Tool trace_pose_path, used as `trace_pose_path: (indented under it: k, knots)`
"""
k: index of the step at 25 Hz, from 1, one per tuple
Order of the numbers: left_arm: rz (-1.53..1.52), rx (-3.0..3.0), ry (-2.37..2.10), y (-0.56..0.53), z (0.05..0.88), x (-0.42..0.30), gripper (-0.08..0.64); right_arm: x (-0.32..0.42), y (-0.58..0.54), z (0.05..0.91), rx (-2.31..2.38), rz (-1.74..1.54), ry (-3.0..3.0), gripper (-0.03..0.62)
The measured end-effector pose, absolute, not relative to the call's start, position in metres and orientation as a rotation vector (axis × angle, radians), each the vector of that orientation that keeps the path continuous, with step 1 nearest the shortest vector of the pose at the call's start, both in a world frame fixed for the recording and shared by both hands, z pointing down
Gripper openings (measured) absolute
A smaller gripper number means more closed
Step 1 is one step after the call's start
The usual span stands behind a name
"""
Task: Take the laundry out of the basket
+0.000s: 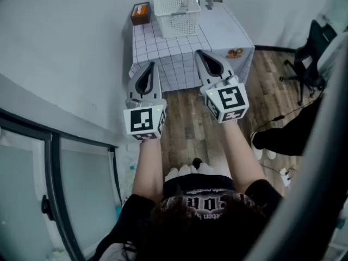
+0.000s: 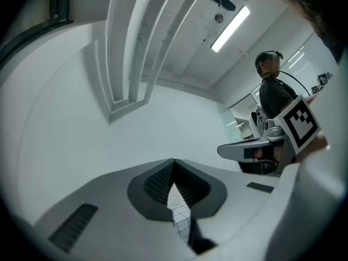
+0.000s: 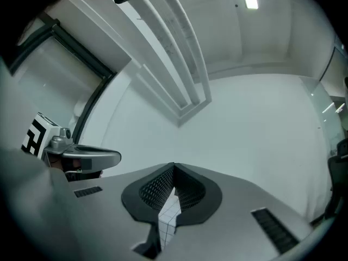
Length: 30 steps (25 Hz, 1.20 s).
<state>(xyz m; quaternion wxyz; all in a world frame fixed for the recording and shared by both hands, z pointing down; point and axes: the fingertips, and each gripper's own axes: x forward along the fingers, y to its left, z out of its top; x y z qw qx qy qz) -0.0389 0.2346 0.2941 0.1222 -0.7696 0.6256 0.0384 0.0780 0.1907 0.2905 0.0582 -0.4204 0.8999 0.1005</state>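
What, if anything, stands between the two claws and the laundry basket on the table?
Nothing visible does. The left claw and right claw, both shut and empty, point toward the basket across bare checked tabletop.

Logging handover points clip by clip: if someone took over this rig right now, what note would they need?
Left gripper: shut, empty, held in the air in front of the person, touching nothing.
Right gripper: shut, empty, held beside the left one.
Things: the white basket stands toward the far side of the table, which has a checked cloth. An orange box sits to the basket's left. Something pale shows inside the basket, but what it is cannot be made out.
Done: nothing; no laundry lies outside the basket.
Left: step up to the table, open the jaws, and lift the laundry out.
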Motion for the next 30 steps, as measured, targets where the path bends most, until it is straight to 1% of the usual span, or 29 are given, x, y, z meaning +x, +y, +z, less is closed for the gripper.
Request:
trace_pose_path:
  k: [20, 30]
  knots:
    - [0.093, -2.223, 1.854, 0.191, 0.300, -0.017, -0.002, 0.110, 0.138, 0.308, -1.254, 0.252, 2.748, 0.029]
    - [0.099, -2.208, 1.884, 0.162, 0.303, -0.022, -0.002, 0.112, 0.100, 0.315, -1.265, 0.198, 2.742, 0.029]
